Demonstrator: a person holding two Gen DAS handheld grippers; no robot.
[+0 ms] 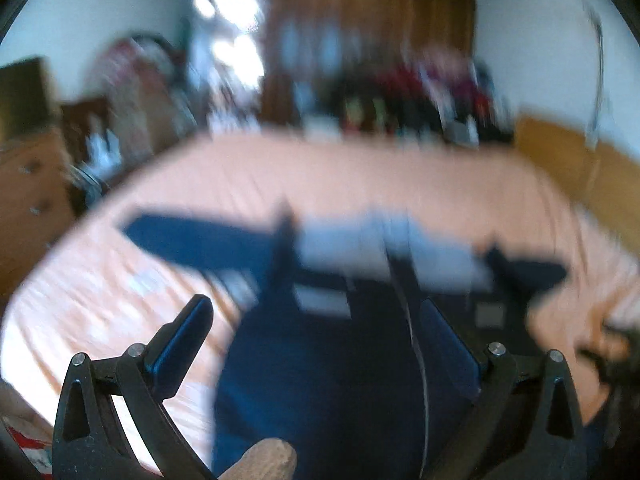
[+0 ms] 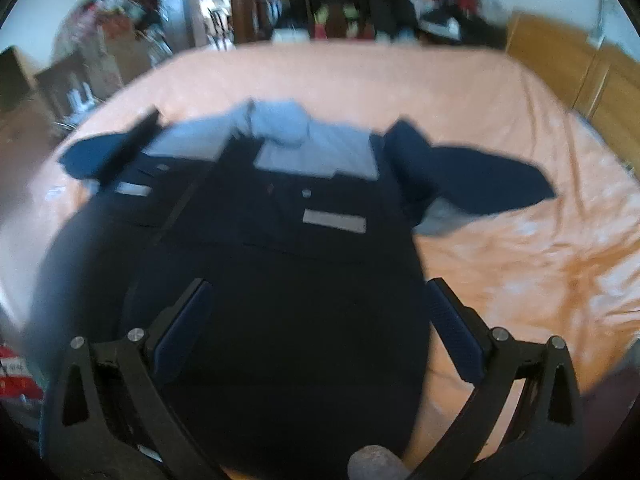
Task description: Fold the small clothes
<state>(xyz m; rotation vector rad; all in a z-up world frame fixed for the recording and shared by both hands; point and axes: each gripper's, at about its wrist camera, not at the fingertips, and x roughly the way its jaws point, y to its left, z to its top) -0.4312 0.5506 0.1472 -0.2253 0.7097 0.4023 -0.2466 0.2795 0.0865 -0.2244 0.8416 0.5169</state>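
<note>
So the big thing here is the bed (image 2: 500, 92), peach sheet, taking up most of both views. Spread flat on it is a small navy jacket (image 2: 288, 280) with a light blue hood/collar end (image 2: 288, 128) pointing away from the person, and sleeves flung out to either side. Its long axis runs straight ahead from both grippers, hem end nearest, collar farthest.

The right sleeve (image 2: 480, 184) sticks out sideways and sits on the right gripper's side, so I'd guess that arm is the natural one for folding it in. The left sleeve (image 1: 192, 240) lies ahead and to the left in the left wrist view.

The right gripper (image 2: 316, 320) is spread wide, nothing between the pads, hovering over the lower body of the jacket. The left gripper (image 1: 320, 344) is also wide open and empty, over the jacket's left half. Both views are pretty blurry, so I can't tell if either one touches the fabric.
</note>
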